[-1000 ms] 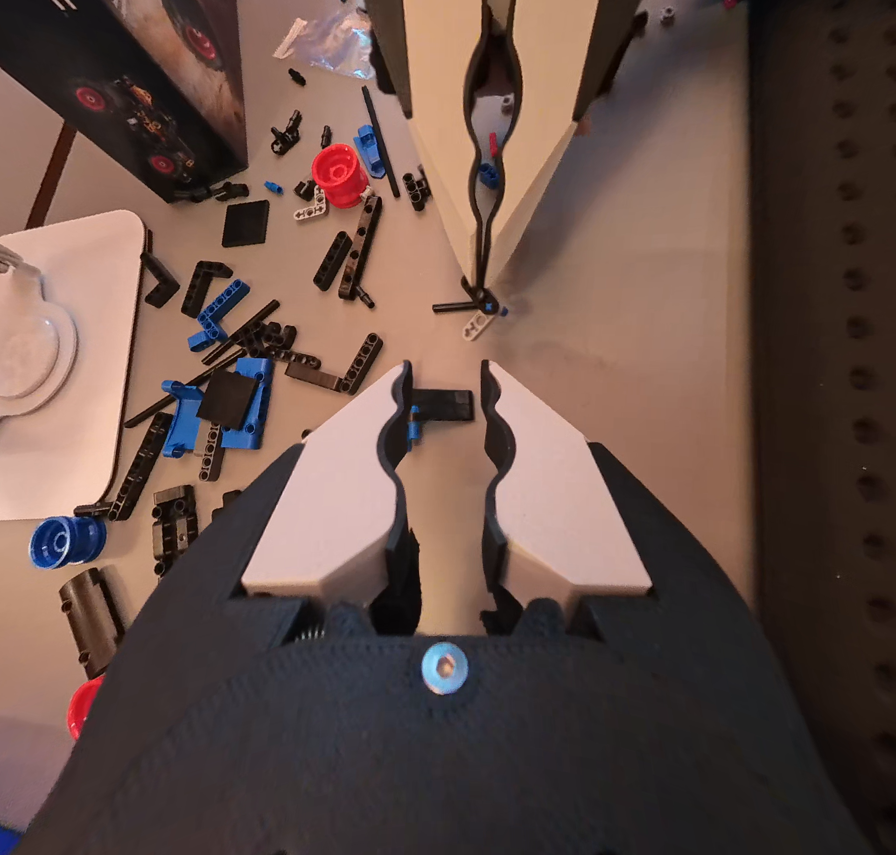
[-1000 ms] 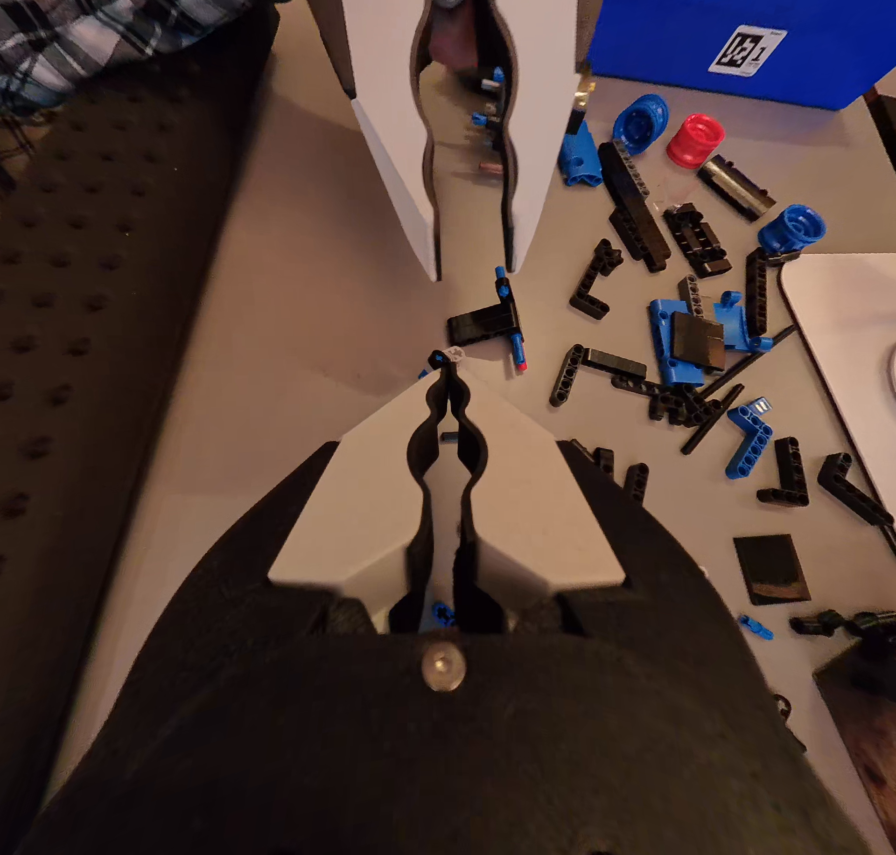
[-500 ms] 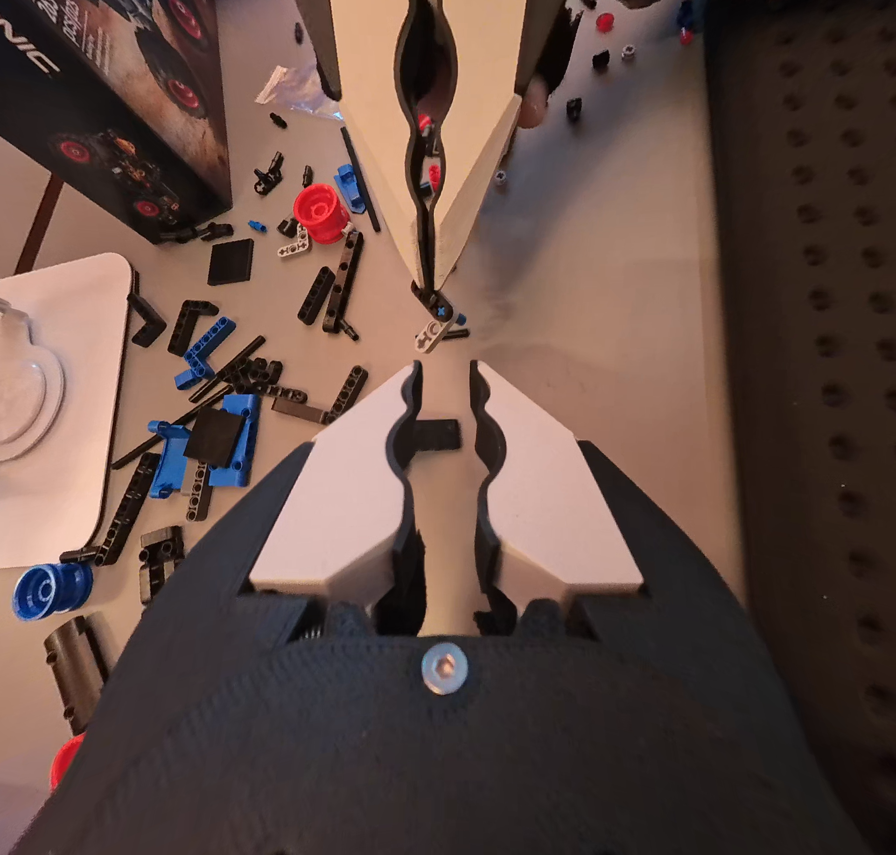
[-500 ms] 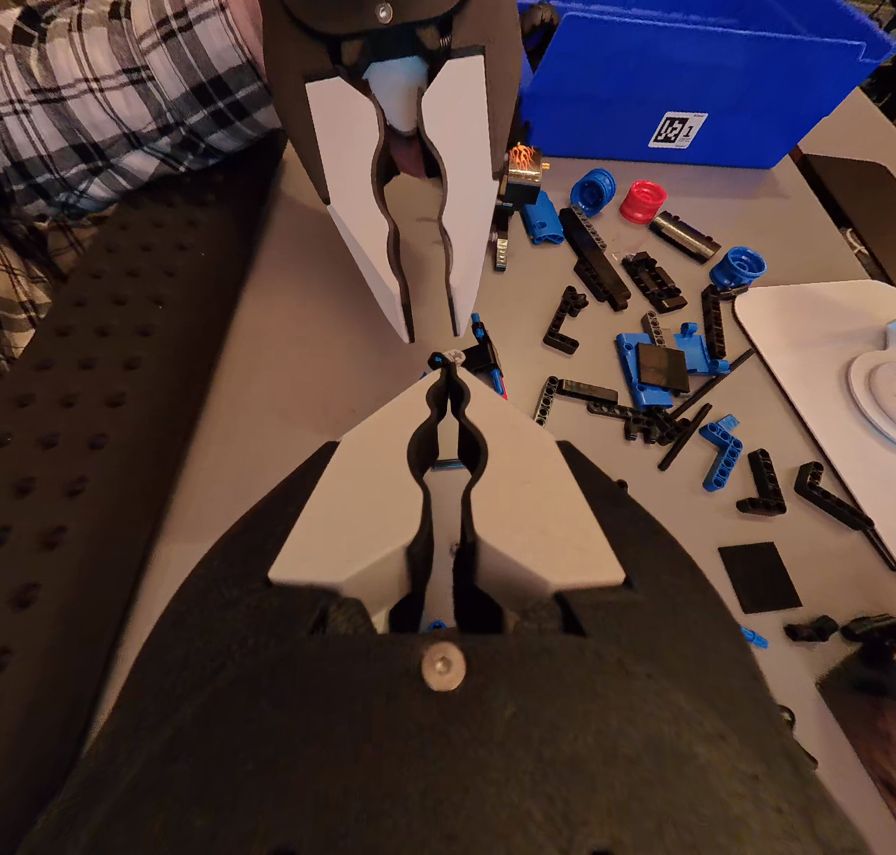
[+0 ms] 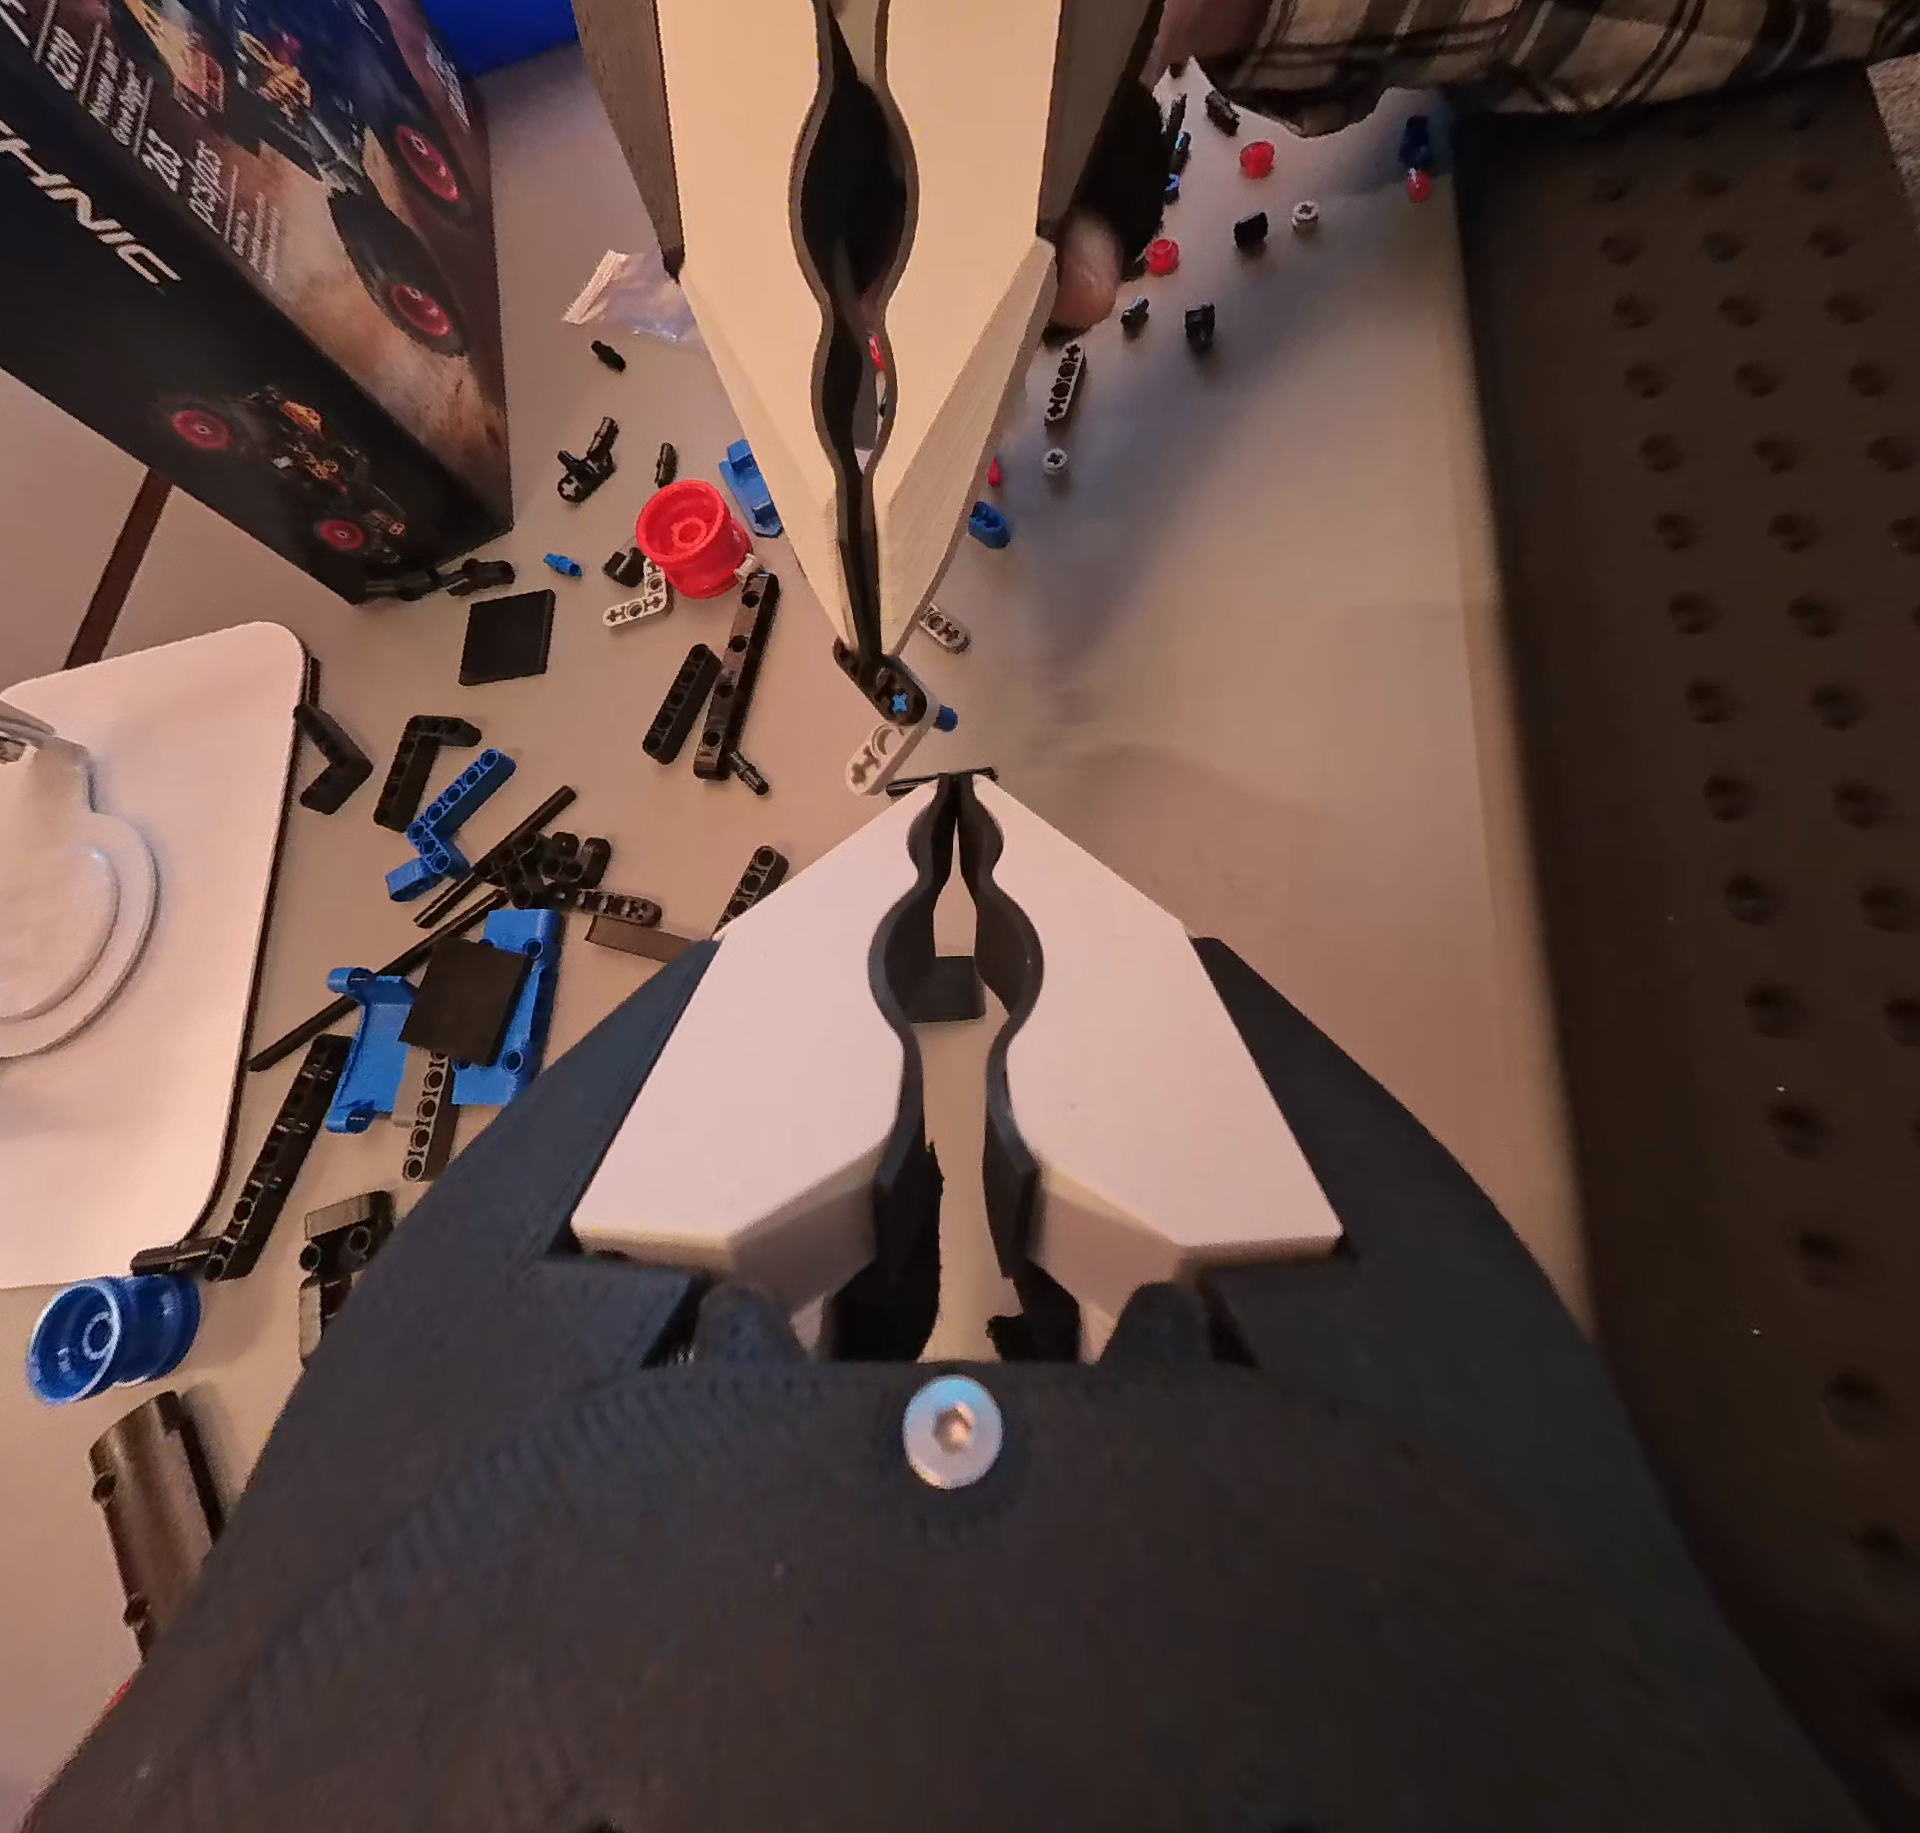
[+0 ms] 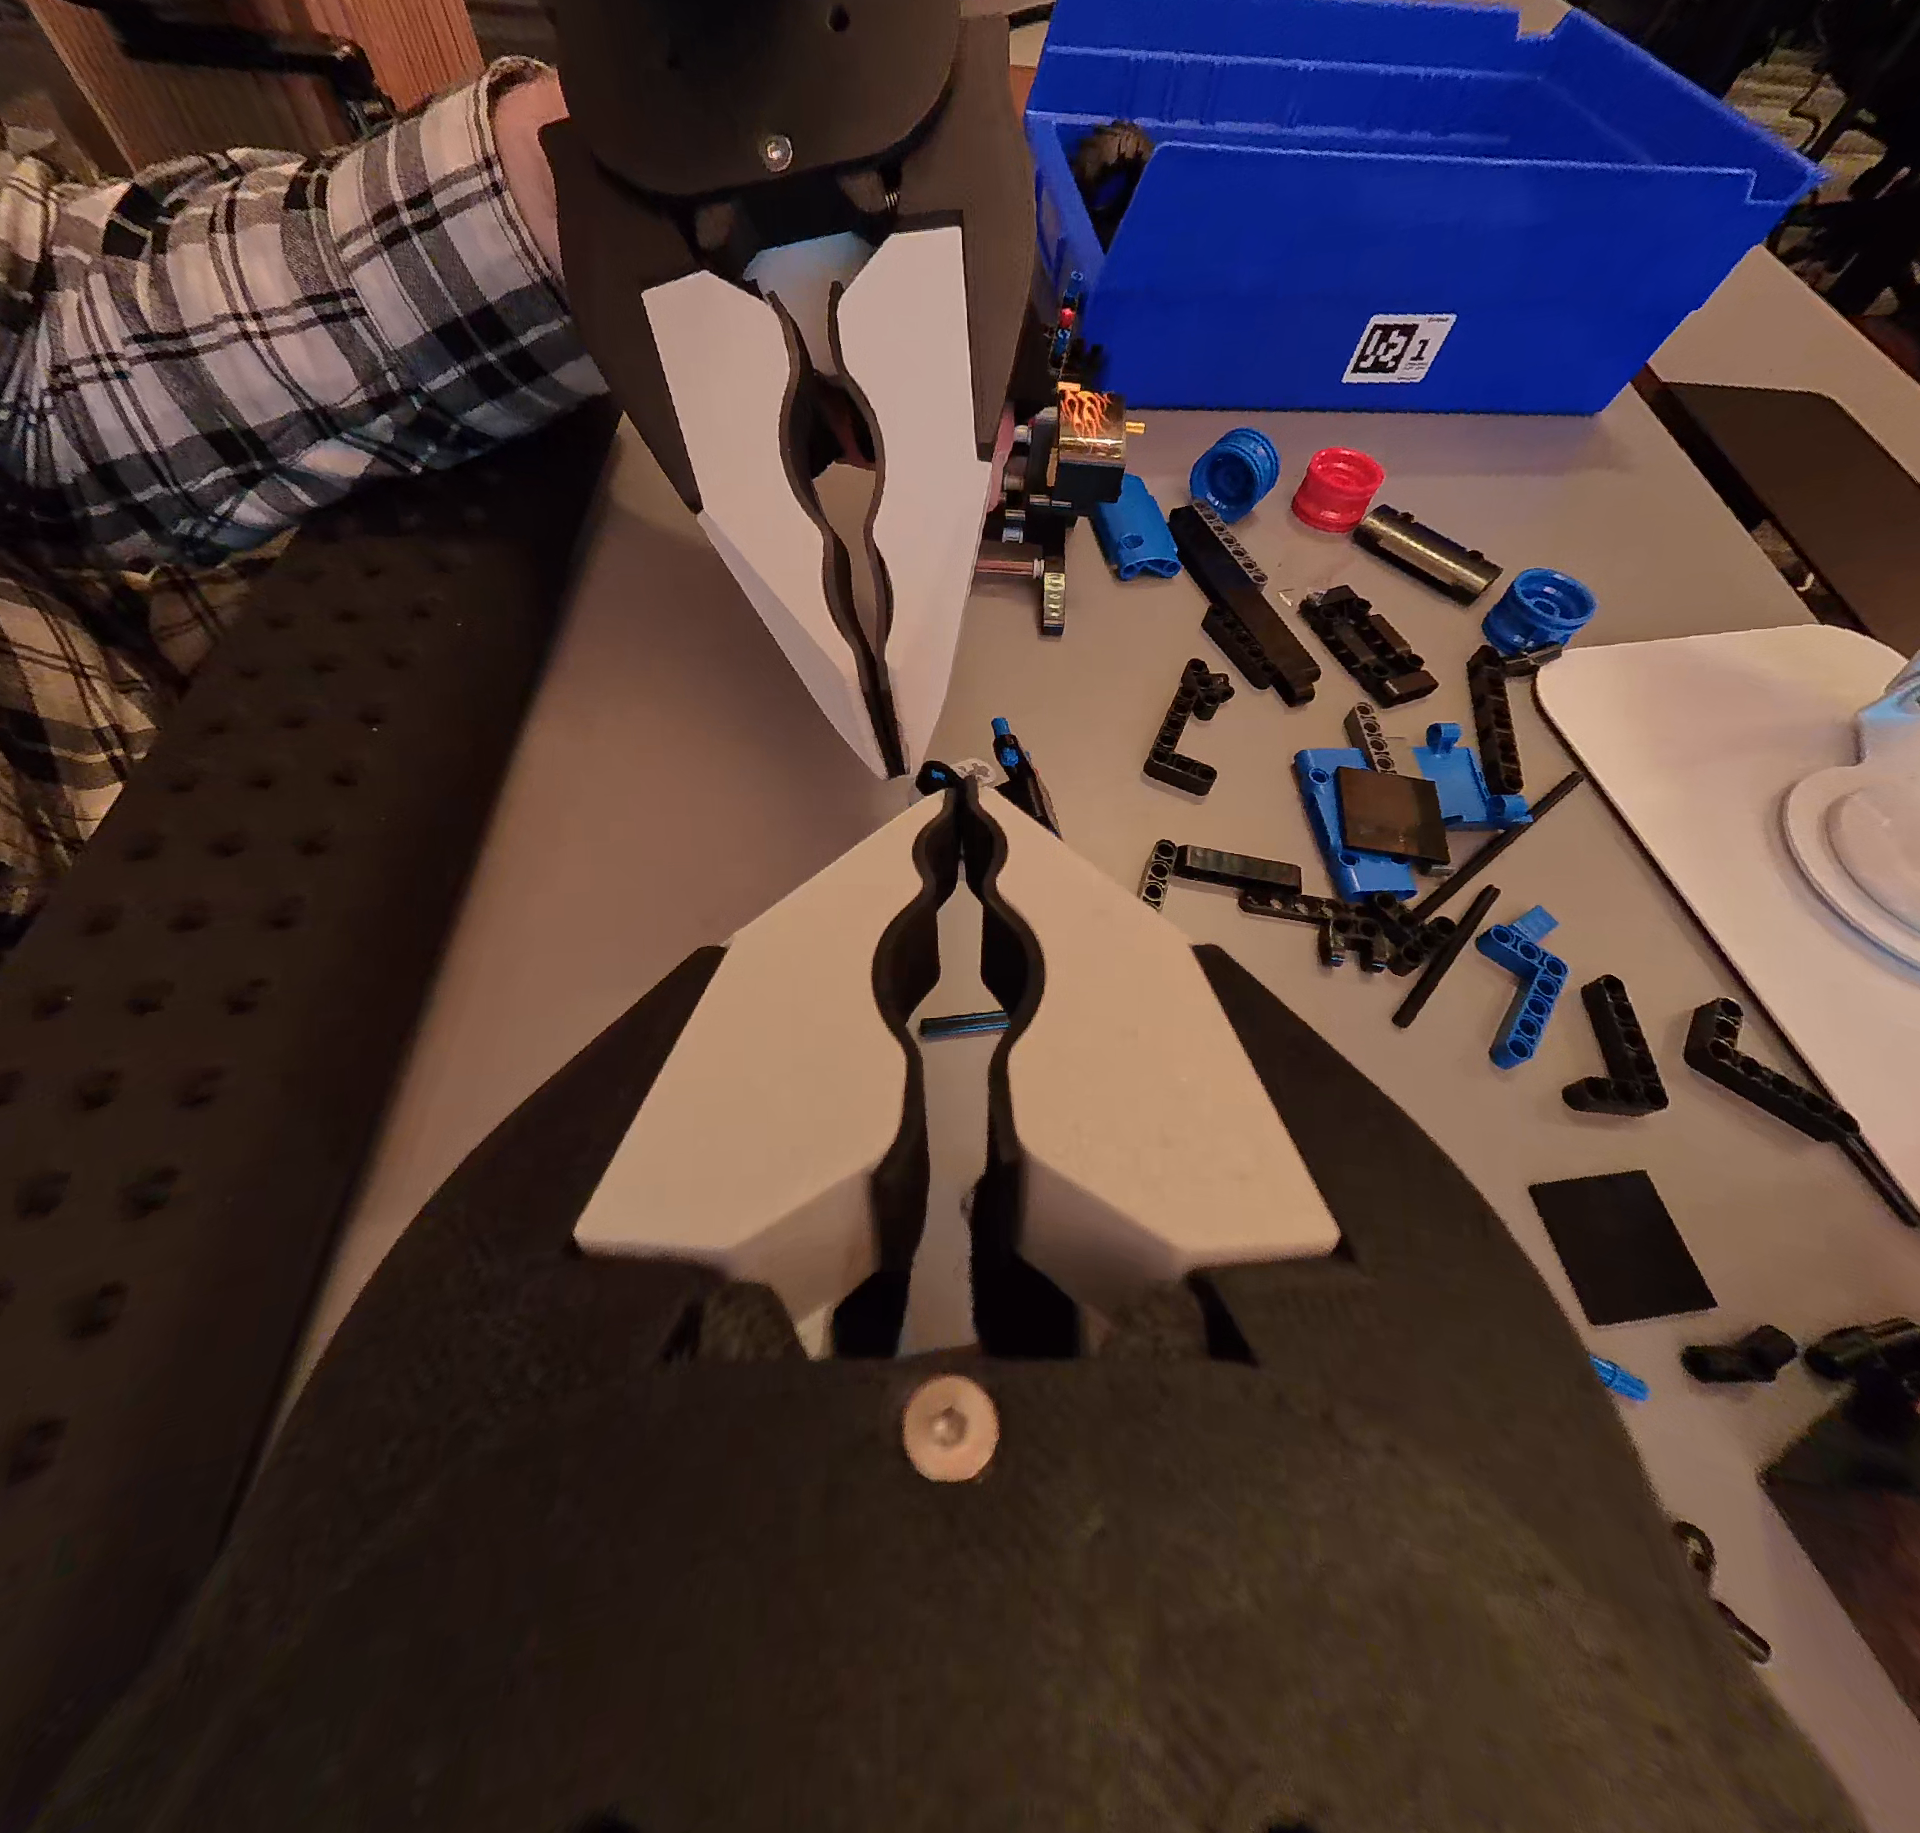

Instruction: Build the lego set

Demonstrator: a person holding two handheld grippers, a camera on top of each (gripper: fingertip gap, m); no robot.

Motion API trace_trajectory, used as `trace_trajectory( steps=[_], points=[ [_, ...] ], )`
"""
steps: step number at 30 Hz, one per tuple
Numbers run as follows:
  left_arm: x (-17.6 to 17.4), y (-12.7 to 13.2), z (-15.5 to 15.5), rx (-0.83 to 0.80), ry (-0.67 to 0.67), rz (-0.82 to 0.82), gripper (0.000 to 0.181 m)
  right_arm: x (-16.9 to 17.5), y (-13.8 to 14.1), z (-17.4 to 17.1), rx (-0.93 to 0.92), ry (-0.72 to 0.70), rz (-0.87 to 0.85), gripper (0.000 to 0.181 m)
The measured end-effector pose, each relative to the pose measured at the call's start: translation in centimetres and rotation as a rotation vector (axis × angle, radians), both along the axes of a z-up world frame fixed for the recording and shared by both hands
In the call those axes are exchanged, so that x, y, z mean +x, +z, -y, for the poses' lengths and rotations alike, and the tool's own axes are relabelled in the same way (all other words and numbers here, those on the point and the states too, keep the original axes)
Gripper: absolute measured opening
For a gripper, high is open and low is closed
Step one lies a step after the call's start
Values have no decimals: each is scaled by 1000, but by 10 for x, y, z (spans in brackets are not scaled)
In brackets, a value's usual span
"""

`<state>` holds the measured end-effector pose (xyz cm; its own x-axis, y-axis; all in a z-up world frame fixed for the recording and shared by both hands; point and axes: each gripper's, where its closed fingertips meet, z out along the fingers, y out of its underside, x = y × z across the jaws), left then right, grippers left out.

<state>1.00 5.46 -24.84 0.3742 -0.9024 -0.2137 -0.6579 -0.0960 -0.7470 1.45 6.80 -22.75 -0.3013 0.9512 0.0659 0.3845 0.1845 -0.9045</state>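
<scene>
Left gripper (image 5: 954, 786) is pinched shut on a thin black axle (image 5: 940, 778), fingertips nearly touching. Facing it, the right gripper (image 6: 961, 791) is clamped on a small white liftarm (image 5: 885, 749) with a blue pin (image 5: 902, 705) through it, held above the grey table (image 5: 1247, 744) just beside the axle. Loose parts lie scattered on the left in the left wrist view: black beams, a blue frame (image 5: 447, 1025), a red wheel hub (image 5: 691, 536). In the right wrist view, a blue bin (image 6: 1403, 256) sits at the far edge, something black inside, hard to make out.
</scene>
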Motion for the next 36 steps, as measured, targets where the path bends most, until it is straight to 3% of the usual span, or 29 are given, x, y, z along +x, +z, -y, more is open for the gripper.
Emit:
trace_trajectory(
  steps=[18,30,36],
  points=[
    [-12,-1,-4,-17,43,-1,5,4,1,-12,0,-49,9,0],
    [-15,-8,-6,-23,58,-46,4,5,-78,-26,230,-83,348,18],
    [-14,-9,-7,-21,58,-48,5,2,-83,-28,219,-88,354,9]
  ],
)
